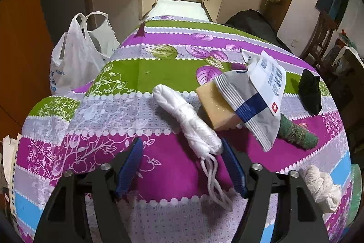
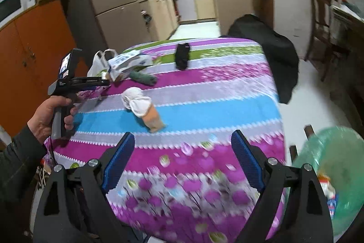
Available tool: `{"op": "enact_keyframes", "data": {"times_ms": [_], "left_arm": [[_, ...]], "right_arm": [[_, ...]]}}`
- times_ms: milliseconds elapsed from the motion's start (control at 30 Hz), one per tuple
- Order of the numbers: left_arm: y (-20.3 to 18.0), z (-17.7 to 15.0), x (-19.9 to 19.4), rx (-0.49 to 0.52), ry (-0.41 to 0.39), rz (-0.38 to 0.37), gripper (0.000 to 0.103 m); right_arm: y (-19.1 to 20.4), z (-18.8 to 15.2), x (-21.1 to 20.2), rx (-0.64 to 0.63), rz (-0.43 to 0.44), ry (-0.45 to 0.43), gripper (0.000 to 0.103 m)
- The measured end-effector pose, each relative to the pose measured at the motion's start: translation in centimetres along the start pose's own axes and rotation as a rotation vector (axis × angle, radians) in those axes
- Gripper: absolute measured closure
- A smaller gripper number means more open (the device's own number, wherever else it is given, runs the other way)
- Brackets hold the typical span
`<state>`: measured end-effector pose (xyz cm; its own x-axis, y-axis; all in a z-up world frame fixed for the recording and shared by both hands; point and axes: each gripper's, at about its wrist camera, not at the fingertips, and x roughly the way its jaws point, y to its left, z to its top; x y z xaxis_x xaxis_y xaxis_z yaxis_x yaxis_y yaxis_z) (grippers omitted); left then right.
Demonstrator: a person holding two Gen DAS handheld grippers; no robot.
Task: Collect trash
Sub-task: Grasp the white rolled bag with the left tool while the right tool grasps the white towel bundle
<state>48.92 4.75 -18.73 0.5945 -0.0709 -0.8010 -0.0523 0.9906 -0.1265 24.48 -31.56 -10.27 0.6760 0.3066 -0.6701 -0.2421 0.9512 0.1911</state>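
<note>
My left gripper (image 1: 182, 153) is open, its blue pads either side of the near end of a rolled white plastic bag (image 1: 185, 116) with loose strings on the patterned tablecloth (image 1: 145, 70). Behind it lie a tan sponge block (image 1: 213, 104), a white and blue packet (image 1: 257, 93), a green scrubber roll (image 1: 295, 132), a black cloth (image 1: 310, 91) and a white knotted rag (image 1: 323, 186). My right gripper (image 2: 182, 156) is open and empty above the table's near part. The white rag with a tan piece (image 2: 142, 105) lies ahead of it.
A white plastic bag (image 1: 75, 56) stands open at the table's left edge. A green trash bag (image 2: 334, 177) hangs at the right with some wrappers inside. A black bag (image 2: 273, 47) sits past the far edge. An orange cabinet (image 2: 34, 43) is at left.
</note>
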Motion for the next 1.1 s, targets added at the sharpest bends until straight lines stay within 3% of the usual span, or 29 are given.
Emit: {"op": "enact_keyframes", "data": {"times_ms": [33, 100, 400, 567, 800, 933, 1100], "left_arm": [[0.1, 0.0, -0.1, 0.005, 0.000, -0.002, 0.051], [0.6, -0.2, -0.4, 0.000, 0.007, -0.019, 0.084], [2.9, -2.0, -3.1, -0.014, -0.031, -0.110, 0.087], [2.5, -3.2, -4.4, 0.020, -0.043, -0.147, 0.087], [2.6, -3.5, -6.1, 0.043, -0.078, -0.189, 0.087], [2.6, -3.5, -6.0, 0.040, -0.076, -0.202, 0.087], [2.3, -4.1, -5.4, 0.041, -0.060, -0.212, 0.087]], "right_arm": [[0.6, 0.6, 0.7, -0.015, 0.015, 0.006, 0.020], [1.3, 1.5, 1.6, -0.034, 0.034, 0.013, 0.020], [5.3, 6.1, 6.5, -0.103, 0.162, 0.040, 0.025], [6.3, 8.1, 10.8, -0.178, 0.188, 0.149, 0.025], [7.7, 7.2, 13.5, -0.304, 0.175, 0.272, 0.025], [8.9, 6.8, 14.2, -0.350, 0.167, 0.286, 0.025], [8.9, 7.6, 15.4, -0.304, 0.203, 0.285, 0.025]]}}
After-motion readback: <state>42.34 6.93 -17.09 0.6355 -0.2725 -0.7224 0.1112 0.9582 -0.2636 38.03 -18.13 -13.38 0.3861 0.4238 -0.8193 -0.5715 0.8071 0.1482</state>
